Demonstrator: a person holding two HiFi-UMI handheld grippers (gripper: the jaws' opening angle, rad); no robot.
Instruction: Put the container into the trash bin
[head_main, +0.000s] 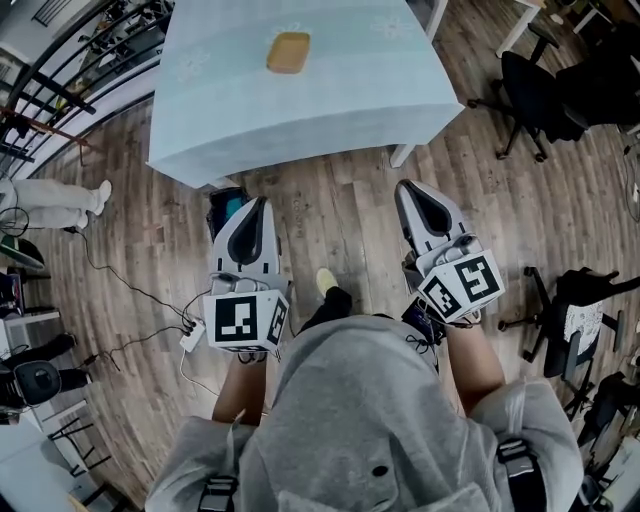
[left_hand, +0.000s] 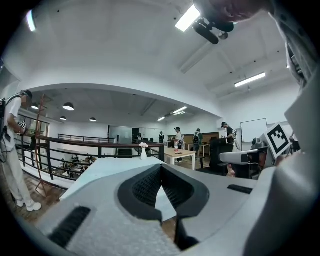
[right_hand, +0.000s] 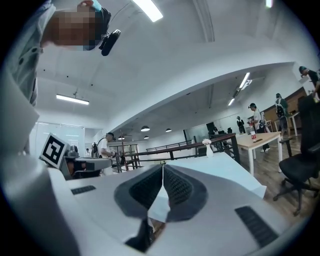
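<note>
Nothing is done yet. The container (head_main: 288, 52) lies flat on the far part of the table (head_main: 200, 130), well apart from both grippers. Its long axis seems to run left-right, slightly tilted. The left gripper (head_main: 262, 203) and right gripper (head_main: 405, 188) are closed and empty. What may be the bin (head_main: 228, 206) stands at the table's near edge. Grasping and dropping remain.

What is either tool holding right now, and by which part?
Nothing. Left tool and right tool are both shut with nothing between the jaws; the container lies on the table.
</note>
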